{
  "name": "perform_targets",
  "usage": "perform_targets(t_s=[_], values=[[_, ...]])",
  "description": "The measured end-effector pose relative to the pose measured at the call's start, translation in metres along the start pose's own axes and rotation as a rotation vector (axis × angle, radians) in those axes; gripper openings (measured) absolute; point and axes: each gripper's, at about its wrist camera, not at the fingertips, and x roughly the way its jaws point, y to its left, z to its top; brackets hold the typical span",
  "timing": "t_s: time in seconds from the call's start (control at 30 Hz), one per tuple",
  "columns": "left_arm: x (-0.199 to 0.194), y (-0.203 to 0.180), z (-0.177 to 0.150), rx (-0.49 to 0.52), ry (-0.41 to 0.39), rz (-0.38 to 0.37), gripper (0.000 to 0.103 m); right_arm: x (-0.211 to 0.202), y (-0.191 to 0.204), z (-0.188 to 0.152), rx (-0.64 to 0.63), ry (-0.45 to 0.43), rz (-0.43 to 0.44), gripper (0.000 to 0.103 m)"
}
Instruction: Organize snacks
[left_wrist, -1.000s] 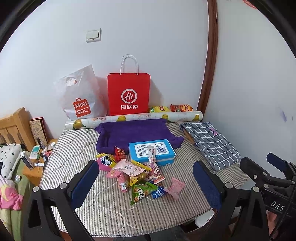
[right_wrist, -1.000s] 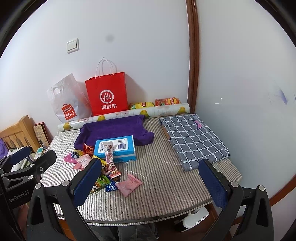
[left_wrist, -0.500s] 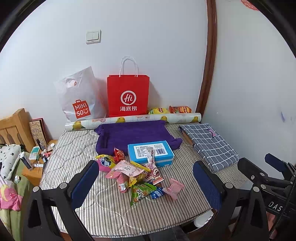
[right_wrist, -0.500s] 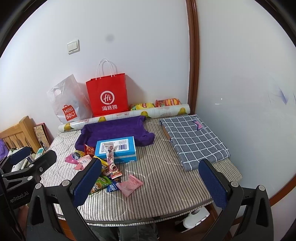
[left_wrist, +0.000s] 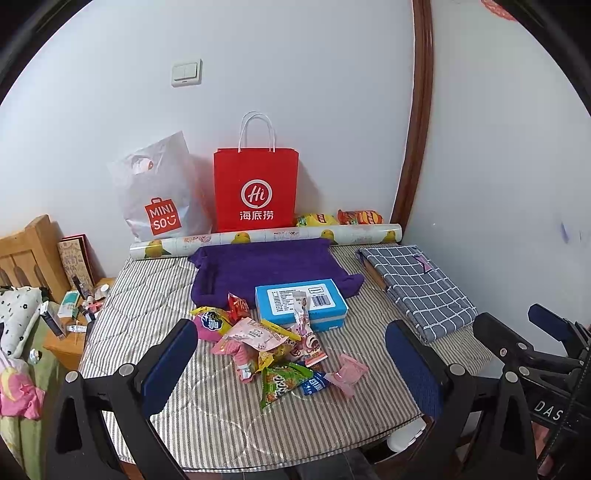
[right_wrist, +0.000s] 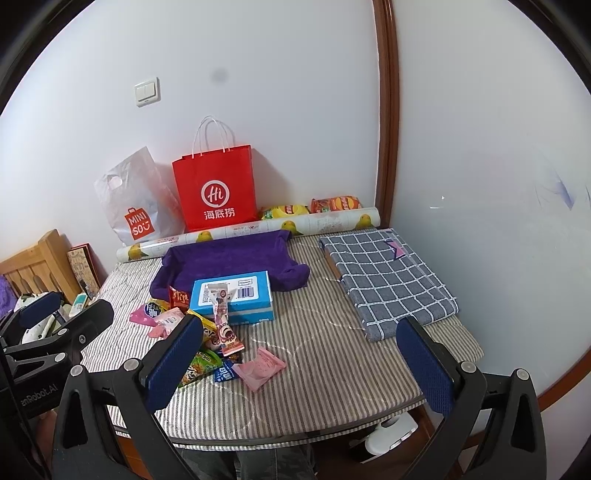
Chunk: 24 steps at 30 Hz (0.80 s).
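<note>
Snacks (left_wrist: 273, 347) lie heaped on the striped table (left_wrist: 221, 424), just in front of our blue box (left_wrist: 301, 304); our left gripper (left_wrist: 291, 367) hangs spread and empty before the heap; further right, our right gripper (right_wrist: 299, 360) hangs equally wide, holding nothing

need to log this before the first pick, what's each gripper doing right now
Left gripper: open, holding nothing, above the snack pile.
Right gripper: open, holding nothing, above the striped table.
</note>
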Motion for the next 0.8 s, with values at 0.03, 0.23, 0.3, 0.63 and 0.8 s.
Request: perform_targets(t_s=[0.03, 0.23, 0.3, 0.63, 0.8], values=[[-0.0002, 0.0001, 0.0001, 0.000, 0.000, 0.000, 0.103, -0.0002, 0.0001, 0.0000, 0.000, 0.000, 0.000, 0.103], [0.0000, -0.0002, 0.0006, -0.002, 0.000, -0.001, 0.103, -0.0005, 0.0001, -0.0001, -0.001, -0.003, 0.001, 0.103], [-0.0009, 0.0002, -0.0002, -0.003, -0.001, -0.002, 0.103, -0.0010, 0.0006, -0.0005, -0.002, -0.004, 0.000, 0.103], [-0.0012, -0.0002, 0.0002, -0.004, -0.005, -0.002, 0.103, -0.0009, 0.0023, 0.0004, -0.006, -0.005, 0.004, 0.103], [-0.0007, 0.0002, 0.0006, -0.013, -0.001, -0.006, 0.102, -0.0004, 0.0054, -0.0001, -0.010, -0.003, 0.011, 0.103]])
